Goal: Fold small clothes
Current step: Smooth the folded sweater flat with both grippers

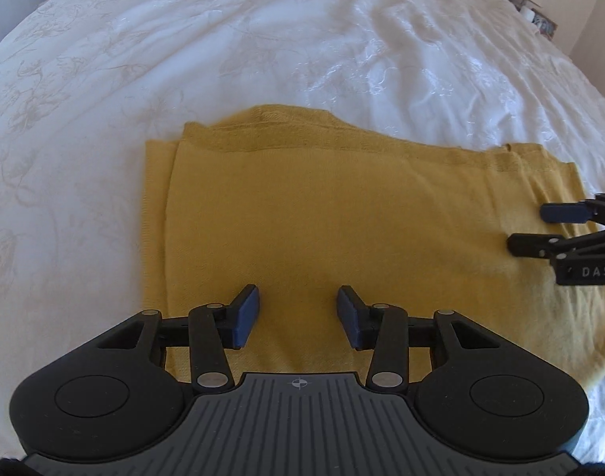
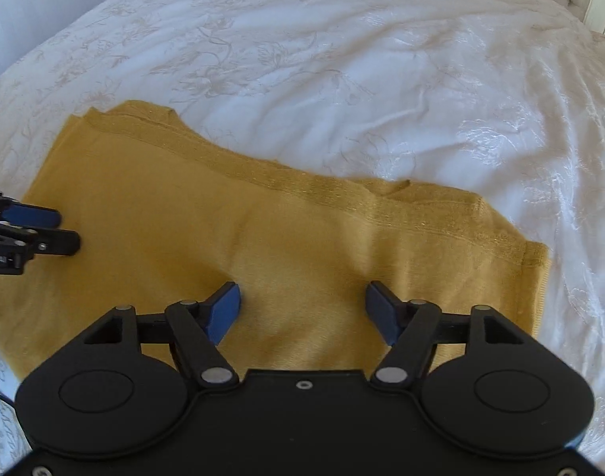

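Yellow garment (image 1: 342, 214) lying flat, partly folded, on the white bed (image 1: 262, 39). Left gripper (image 1: 298, 315) and right gripper (image 2: 302, 311) above it, fingers wide, holding nothing. Best to pinch both near corners together, lift low, carry evenly toward the far hem (image 2: 441, 234). Plenty of free bed beyond.

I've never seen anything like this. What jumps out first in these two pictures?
A mustard-yellow garment lies partly folded on a white embroidered bedspread. Two black grippers with blue pads hover over it, both open: the left gripper near its left part, the right gripper nearer its right end.
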A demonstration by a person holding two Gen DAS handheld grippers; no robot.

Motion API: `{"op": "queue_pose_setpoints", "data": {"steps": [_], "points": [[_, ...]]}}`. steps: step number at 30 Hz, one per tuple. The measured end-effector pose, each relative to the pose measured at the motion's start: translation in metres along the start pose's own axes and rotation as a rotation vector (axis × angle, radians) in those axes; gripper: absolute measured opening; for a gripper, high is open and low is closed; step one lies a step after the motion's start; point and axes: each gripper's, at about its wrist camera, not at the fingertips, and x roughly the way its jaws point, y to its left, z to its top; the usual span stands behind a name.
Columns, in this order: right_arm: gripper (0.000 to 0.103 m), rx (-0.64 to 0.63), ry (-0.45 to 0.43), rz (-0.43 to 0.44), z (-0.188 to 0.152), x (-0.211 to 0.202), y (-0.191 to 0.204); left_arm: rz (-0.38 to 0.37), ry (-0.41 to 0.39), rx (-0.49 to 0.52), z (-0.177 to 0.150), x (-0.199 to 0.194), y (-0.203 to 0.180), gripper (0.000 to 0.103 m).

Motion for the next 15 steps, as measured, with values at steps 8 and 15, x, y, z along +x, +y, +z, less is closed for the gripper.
{"op": "queue_pose_setpoints", "data": {"steps": [8, 15], "points": [[0.076, 0.137, -0.015, -0.092, -0.014, -0.033, -0.033, 0.026, 0.016, -0.032, -0.001, -0.023, 0.008, 0.043], [0.076, 0.156, -0.020, -0.021, -0.050, -0.064, -0.004, -0.091, 0.004, 0.045, -0.015, -0.035, -0.048, 0.044]]}}
